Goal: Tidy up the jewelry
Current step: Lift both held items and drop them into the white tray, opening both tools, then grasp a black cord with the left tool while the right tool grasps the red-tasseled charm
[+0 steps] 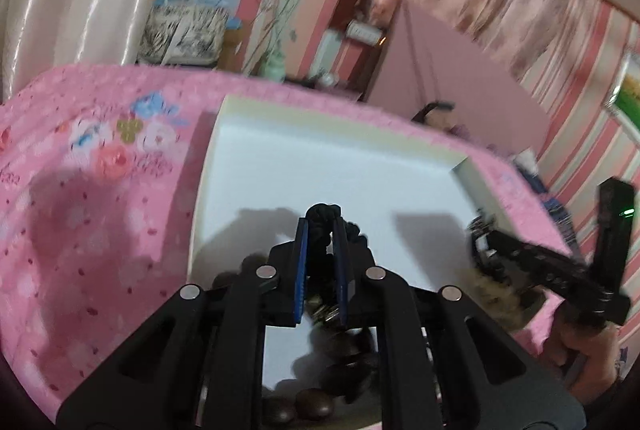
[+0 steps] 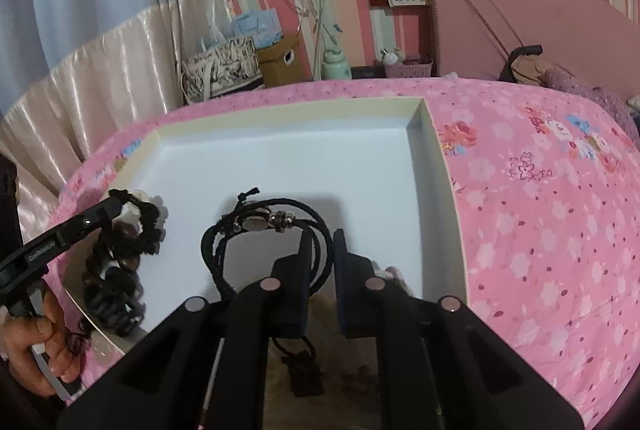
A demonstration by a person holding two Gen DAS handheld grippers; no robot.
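A shallow white tray [image 1: 320, 166] [image 2: 300, 158] lies on a pink floral bedspread. My left gripper [image 1: 323, 224] is shut on a black braided bracelet [image 1: 324, 210], and dark brown beads [image 1: 344, 350] hang from it over the tray's near end. In the right wrist view that gripper [image 2: 116, 202] comes in from the left with the beaded bracelet [image 2: 120, 262] dangling. My right gripper [image 2: 322, 236] is shut on a black cord bracelet [image 2: 260, 222] with a round charm and metal beads, held above the tray floor. The left wrist view shows the right gripper [image 1: 482, 230] blurred at the tray's right rim.
The bedspread [image 2: 540, 210] surrounds the tray. A pink headboard [image 2: 520, 2] and purple cloth [image 2: 580, 86] are at the far right. Bags [image 2: 220, 66], a cardboard box and a green bottle [image 2: 334, 64] stand beyond the bed. A hand [image 2: 40, 334] grips the left handle.
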